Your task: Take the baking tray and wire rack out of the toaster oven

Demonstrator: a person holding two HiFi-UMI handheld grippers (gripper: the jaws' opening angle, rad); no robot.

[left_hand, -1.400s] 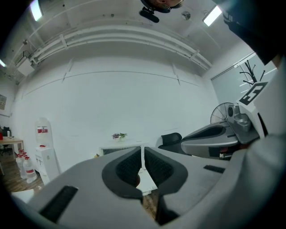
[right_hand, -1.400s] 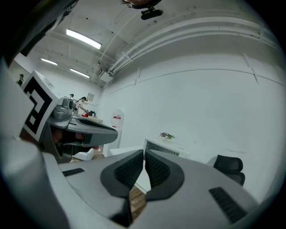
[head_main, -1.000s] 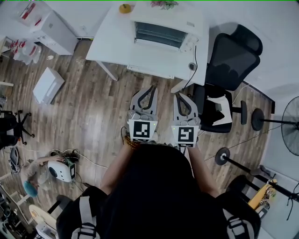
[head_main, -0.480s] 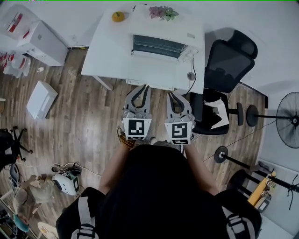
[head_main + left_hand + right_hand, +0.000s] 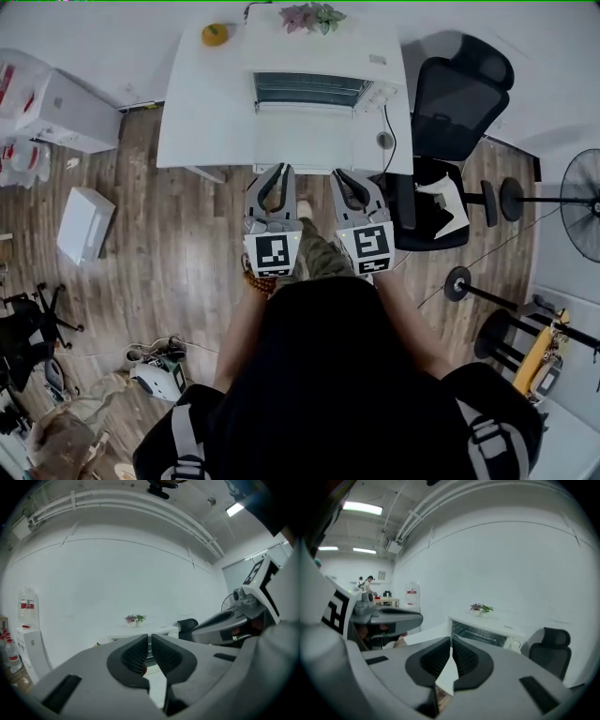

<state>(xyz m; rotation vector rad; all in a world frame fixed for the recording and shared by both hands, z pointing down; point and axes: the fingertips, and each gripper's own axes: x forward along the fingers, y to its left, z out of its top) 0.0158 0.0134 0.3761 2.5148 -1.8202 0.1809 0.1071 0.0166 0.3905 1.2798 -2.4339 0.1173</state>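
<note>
Nearest, the left gripper (image 5: 278, 176) and the right gripper (image 5: 343, 178) are both clenched on nothing, side by side just short of the white surface (image 5: 202, 122). Farther on, the toaster oven (image 5: 314, 52) sits toward the back of that surface. Thin bars of the wire rack (image 5: 479, 632) show in its front; the baking tray cannot be made out. Both are probably stiff, light, slick metal, best pinched at the front rim and drawn out level.

The head view looks steeply down from above the person onto the white table (image 5: 202, 112) and the toaster oven (image 5: 314, 75), both some way ahead. The left gripper view and the right gripper view sit low and face forward along their jaws, roughly level. All three views share the toaster oven and the potted plant (image 5: 312, 16) on it.
</note>
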